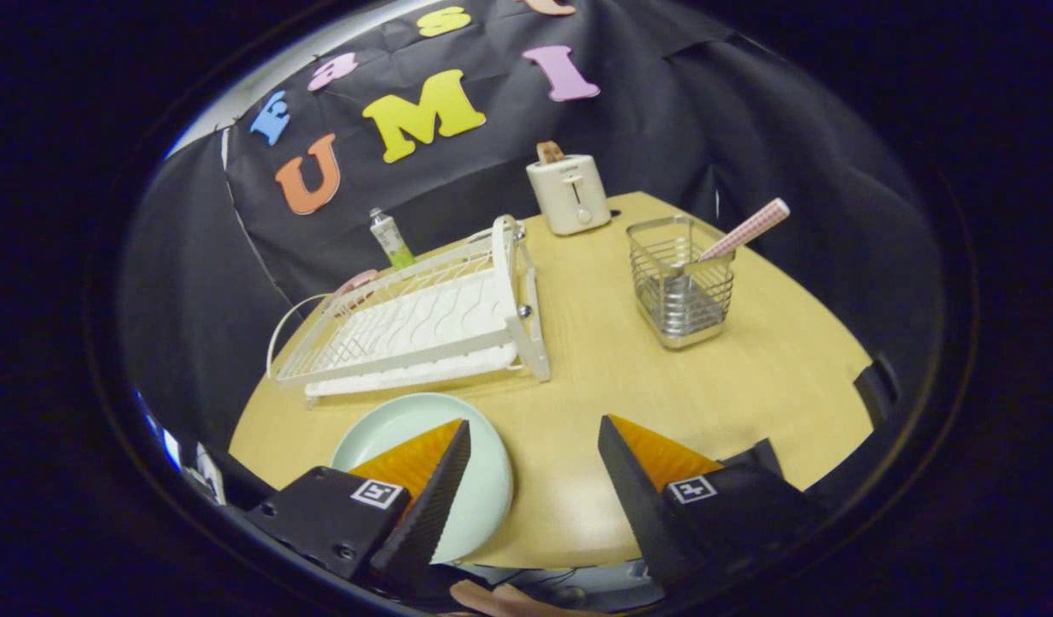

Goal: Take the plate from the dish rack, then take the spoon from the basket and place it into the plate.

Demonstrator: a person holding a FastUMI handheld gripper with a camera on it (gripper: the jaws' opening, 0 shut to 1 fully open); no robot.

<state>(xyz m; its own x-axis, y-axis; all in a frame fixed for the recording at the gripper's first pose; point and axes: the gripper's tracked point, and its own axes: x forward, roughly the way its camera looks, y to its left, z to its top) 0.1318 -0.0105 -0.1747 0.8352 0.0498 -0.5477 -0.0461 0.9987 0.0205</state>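
Spoon [743, 231] sits in the wire basket [682, 291], upper right of the frame, well beyond the tongs [535, 454] and off to their right. Only the handle shows; it leans up and to the right over the basket rim, so the long axis runs lower left to upper right. The bowl end is hidden down among the wires.

Plate [423, 480] is already off the dish rack [423, 321], lying flat on the surface [595, 368] at lower left, partly under the left finger and just in front of the rack.

Tongs are spread wide with nothing between them.

Judgement: plate step is done, spoon is next. The move needs a reach forward and right, with the fingers closing across the slanted handle above the rim.
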